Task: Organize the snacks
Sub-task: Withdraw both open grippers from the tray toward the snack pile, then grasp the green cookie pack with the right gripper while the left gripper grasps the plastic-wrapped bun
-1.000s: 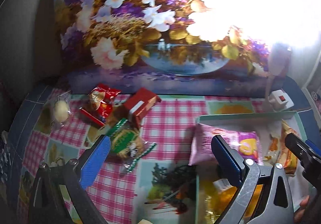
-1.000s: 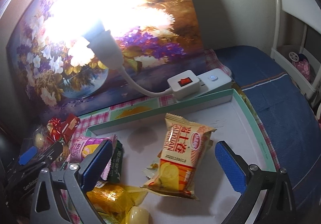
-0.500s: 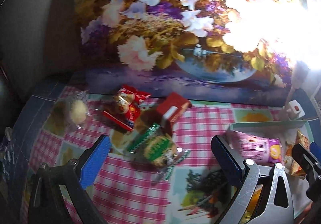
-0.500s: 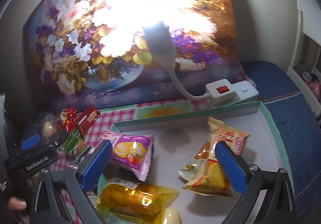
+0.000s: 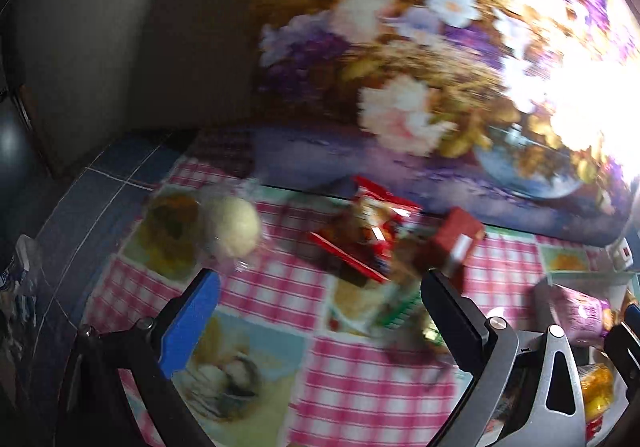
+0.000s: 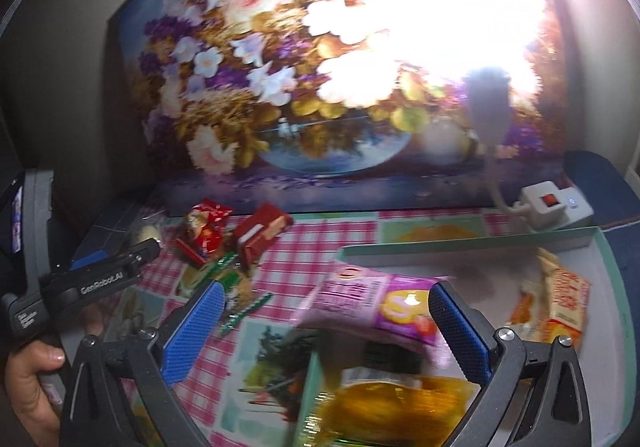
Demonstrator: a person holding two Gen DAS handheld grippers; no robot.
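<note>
Now left gripper (image 5: 316, 311) farther left.

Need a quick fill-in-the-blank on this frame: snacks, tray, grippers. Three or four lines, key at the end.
1. The pink snack packet lies partly over the rim of the ____.
2. Both the left gripper and the right gripper are ____.
3. The red box rests on the ____ tablecloth.

Missing words: tray; open; checked

pink-and-white checked tablecloth (image 5: 360, 387), mint-green tray (image 6: 460, 245), pink-purple snack packet (image 6: 376, 303), red box (image 6: 262, 231)
</note>
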